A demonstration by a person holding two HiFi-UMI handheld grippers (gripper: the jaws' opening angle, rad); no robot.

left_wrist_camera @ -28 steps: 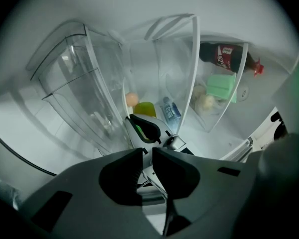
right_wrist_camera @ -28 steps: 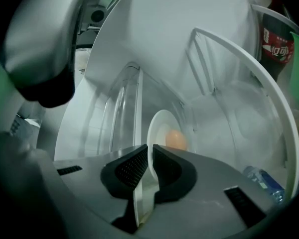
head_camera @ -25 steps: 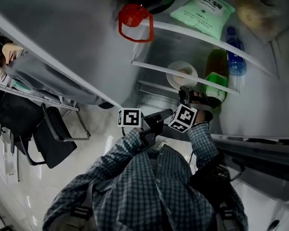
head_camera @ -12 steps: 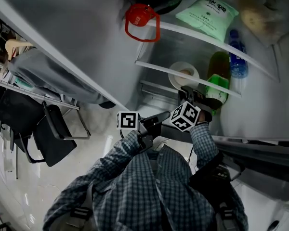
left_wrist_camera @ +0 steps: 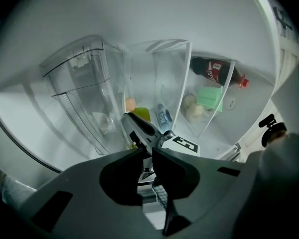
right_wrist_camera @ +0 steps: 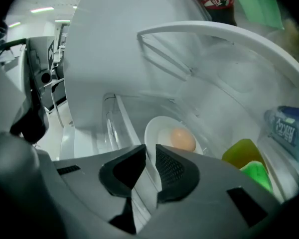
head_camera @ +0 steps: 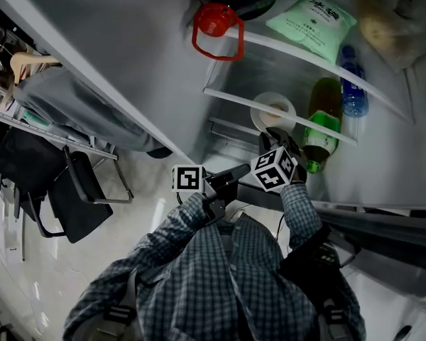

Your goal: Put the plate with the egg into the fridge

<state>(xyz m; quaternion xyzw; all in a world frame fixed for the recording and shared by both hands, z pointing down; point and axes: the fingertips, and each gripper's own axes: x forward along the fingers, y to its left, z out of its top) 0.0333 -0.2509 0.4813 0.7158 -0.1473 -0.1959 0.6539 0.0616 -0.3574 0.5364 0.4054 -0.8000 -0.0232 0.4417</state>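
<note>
- Reaching forward from a checked sleeve, the right gripper pointed into the fridge, its jaws drawn to a narrow slit on the near rim of the plate.
- The plate lay flat on a glass shelf, with the egg on it.
- The left gripper hung below the plate and short of the shelf, its jaws closed together on nothing.
- Just right of the plate lay a green bottle, with a blue-capped bottle beyond it.
- Above the plate, a higher shelf carried a green packet and a red-lidded container.
- Well left of the plate, outside the fridge, a black chair stood on a pale, glossy floor.
</note>
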